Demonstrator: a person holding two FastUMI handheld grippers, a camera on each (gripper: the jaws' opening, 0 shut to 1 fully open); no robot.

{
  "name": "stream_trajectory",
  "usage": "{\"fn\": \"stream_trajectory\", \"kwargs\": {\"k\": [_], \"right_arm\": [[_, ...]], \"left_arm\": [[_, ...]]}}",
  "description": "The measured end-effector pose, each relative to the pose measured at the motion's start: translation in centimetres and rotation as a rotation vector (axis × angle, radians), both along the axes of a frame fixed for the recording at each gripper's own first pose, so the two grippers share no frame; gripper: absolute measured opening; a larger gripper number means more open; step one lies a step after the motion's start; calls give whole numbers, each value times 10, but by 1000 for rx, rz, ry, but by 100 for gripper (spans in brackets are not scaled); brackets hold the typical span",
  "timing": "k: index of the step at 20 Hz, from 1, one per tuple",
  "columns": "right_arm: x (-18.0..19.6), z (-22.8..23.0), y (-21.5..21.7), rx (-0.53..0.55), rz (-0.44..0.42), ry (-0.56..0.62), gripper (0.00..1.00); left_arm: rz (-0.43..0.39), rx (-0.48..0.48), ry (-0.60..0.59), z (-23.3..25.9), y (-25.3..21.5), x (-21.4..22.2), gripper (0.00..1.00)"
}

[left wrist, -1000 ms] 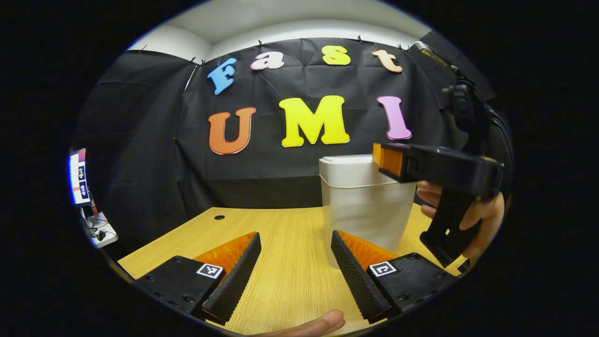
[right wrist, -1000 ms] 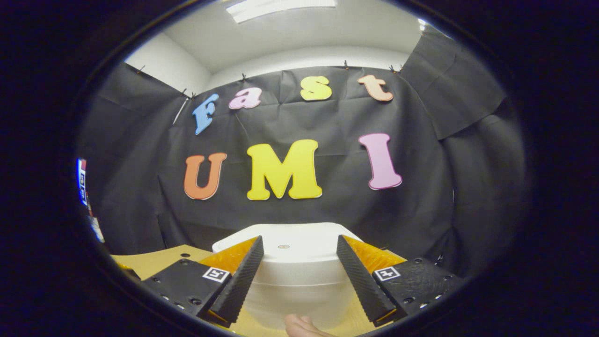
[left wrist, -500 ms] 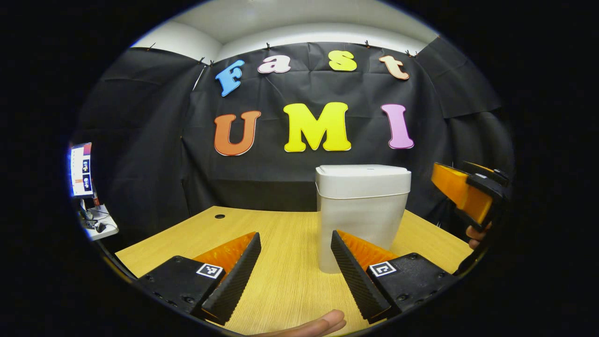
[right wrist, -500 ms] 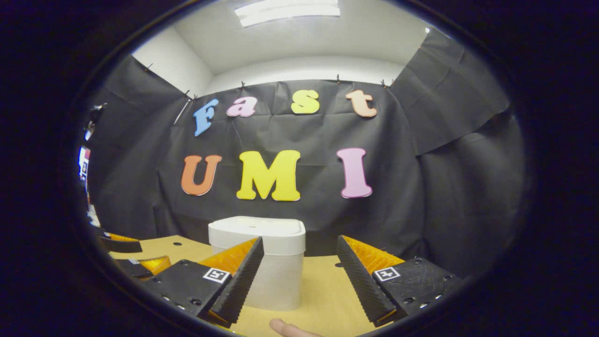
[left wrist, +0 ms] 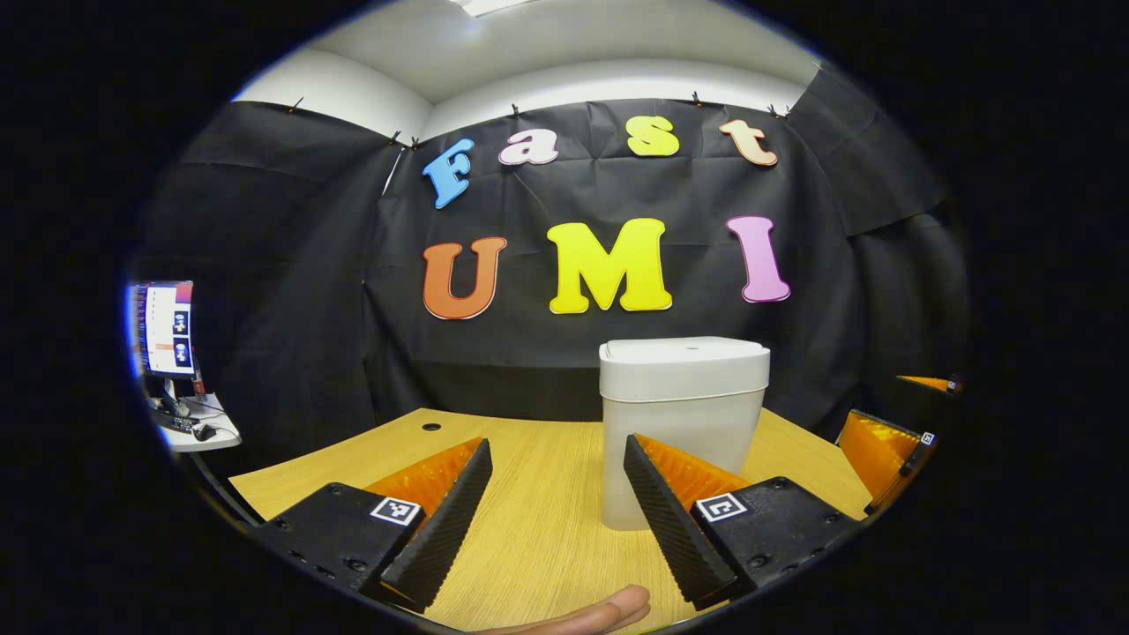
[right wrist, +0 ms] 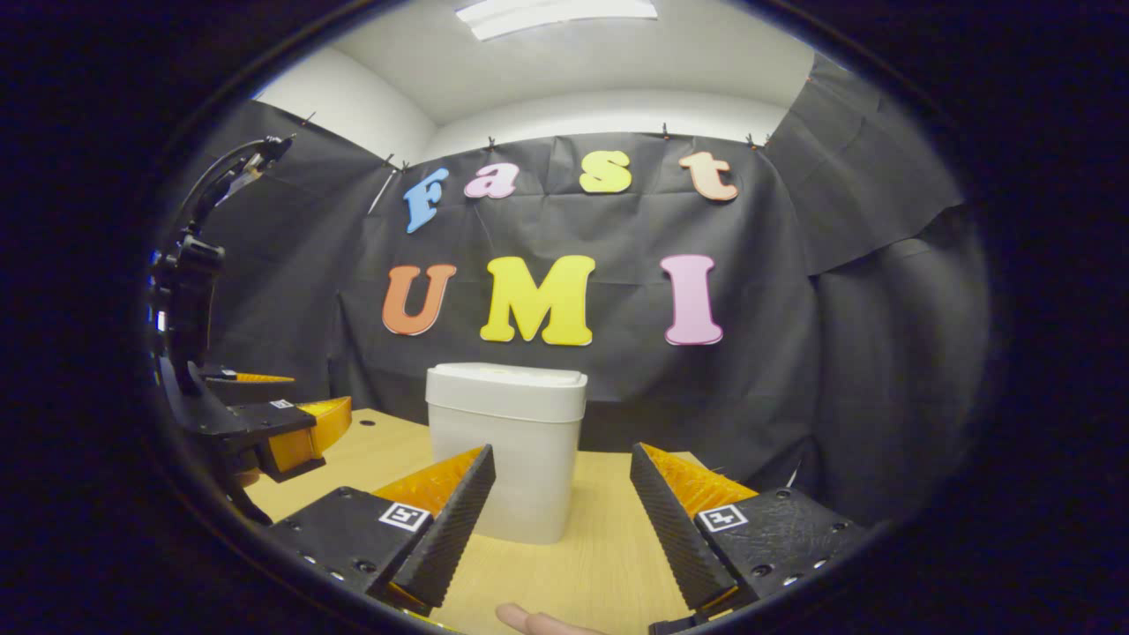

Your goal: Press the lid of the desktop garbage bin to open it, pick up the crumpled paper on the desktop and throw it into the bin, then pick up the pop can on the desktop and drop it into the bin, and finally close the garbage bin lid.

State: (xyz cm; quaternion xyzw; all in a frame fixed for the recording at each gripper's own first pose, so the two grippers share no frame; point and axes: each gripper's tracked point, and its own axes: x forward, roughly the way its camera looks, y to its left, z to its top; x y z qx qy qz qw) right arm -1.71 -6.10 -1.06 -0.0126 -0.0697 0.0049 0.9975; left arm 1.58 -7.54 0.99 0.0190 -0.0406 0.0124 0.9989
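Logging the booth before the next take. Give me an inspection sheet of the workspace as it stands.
Surface: wooden desktop, with a small round hole near its back edge.
Job's things: white garbage bin upright, lid closed; paper and can nothing seen.
Clutter: nothing seen.
Grippers: left hand-held gripper open, holding nothing, bin ahead of it; right hand-held gripper open, holding nothing, apart from the bin.
Cables: dark cable arching above the left hand-held gripper.
Surroundings: black cloth wall, lit screen at far left, ceiling light.

You see a wooden table with a small round hole, and a lit monitor off to the left.
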Motion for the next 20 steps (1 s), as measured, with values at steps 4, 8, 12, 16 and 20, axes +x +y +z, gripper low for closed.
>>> {"fn": "stream_trajectory", "kwargs": {"k": [4, 8, 12, 16, 20], "right_arm": [[-9, 7, -9, 58, 10, -31, 94], [-8, 2, -9, 18, -7, -15, 94], [-9, 2, 0, 21, 7, -12, 94], [-8, -1, 6, 9, 20, -5, 94], [-7, -4, 8, 30, 29, 14, 94]], "left_arm": [[-36, 11, 15, -6, -16, 0, 97], [-67, 13, 38, -19, -28, 3, 97], [-76, 39, 60, -27, -31, 2, 97], [-80, 37, 72, -32, -27, 3, 97], [-65, 36, 75, -33, -21, 3, 97]]}}
